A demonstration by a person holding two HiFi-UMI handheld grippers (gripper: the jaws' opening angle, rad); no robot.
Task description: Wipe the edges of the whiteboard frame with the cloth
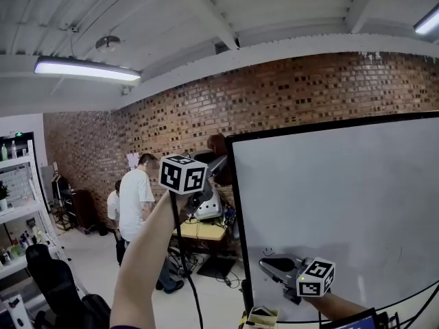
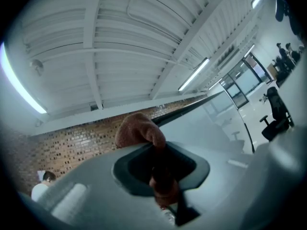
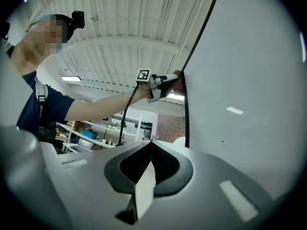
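Wiping of the whiteboard frame (image 1: 237,211), judged to be at an early-to-middle stage. The left tongs (image 2: 158,164) are clamped on a reddish-brown cloth (image 2: 140,131). Its wad bulges past their tips and lies against the frame's left upright, just below the top corner. That upright has a vertical long axis, and the top rail runs rightward from the corner above these tongs. The cloth is bunched, with no clear long axis. The right tongs (image 3: 149,157), closed on nothing, hang well below the left tongs, near the board face. The top rail and far side probably remain to be wiped.
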